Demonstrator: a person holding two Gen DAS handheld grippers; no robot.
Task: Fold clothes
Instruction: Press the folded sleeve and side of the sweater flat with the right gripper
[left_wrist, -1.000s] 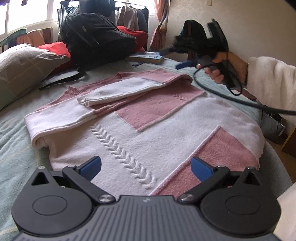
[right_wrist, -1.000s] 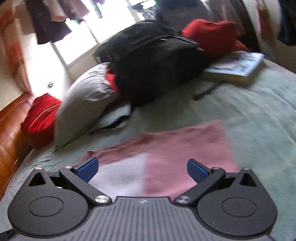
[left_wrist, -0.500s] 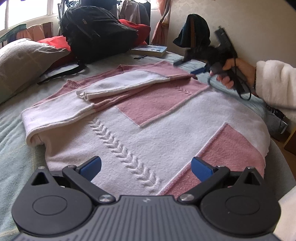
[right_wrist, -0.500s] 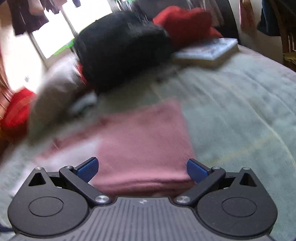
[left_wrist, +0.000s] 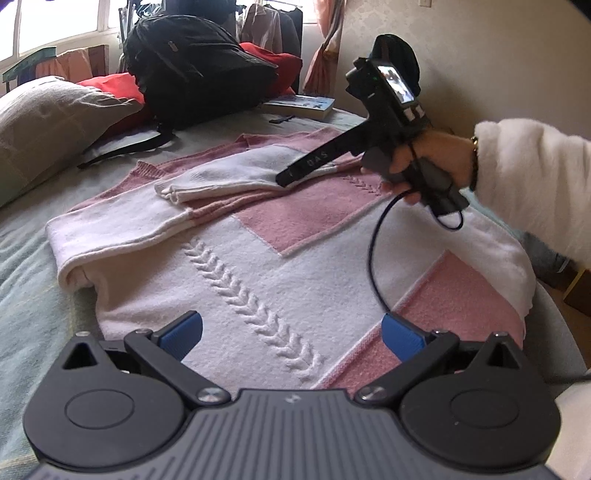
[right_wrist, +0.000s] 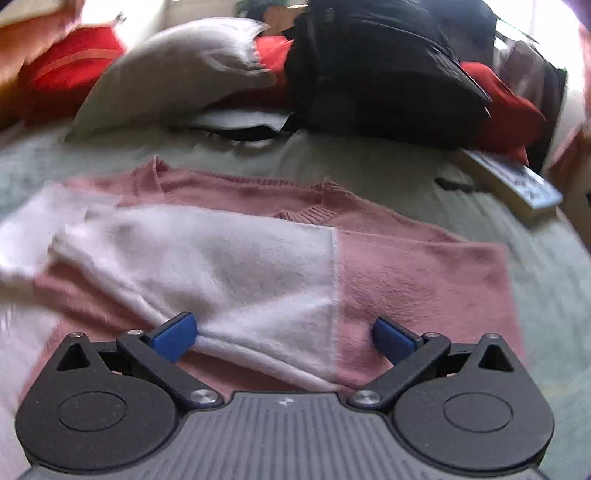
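Pink-and-white knit sweater (left_wrist: 295, 258), sleeves folded in on bed (left_wrist: 26, 295); left gripper (left_wrist: 291, 332) and right gripper (right_wrist: 282, 334) both spread, empty; next probably hem-to-collar fold.

A lived-in home bedroom: a bed (left_wrist: 22, 302) with a pale green cover, a grey pillow (left_wrist: 48, 122) and black backpack (left_wrist: 195, 62) at its far end, a book (left_wrist: 301, 105), garments hanging on a rail (left_wrist: 269, 26) by the window (left_wrist: 55, 22).
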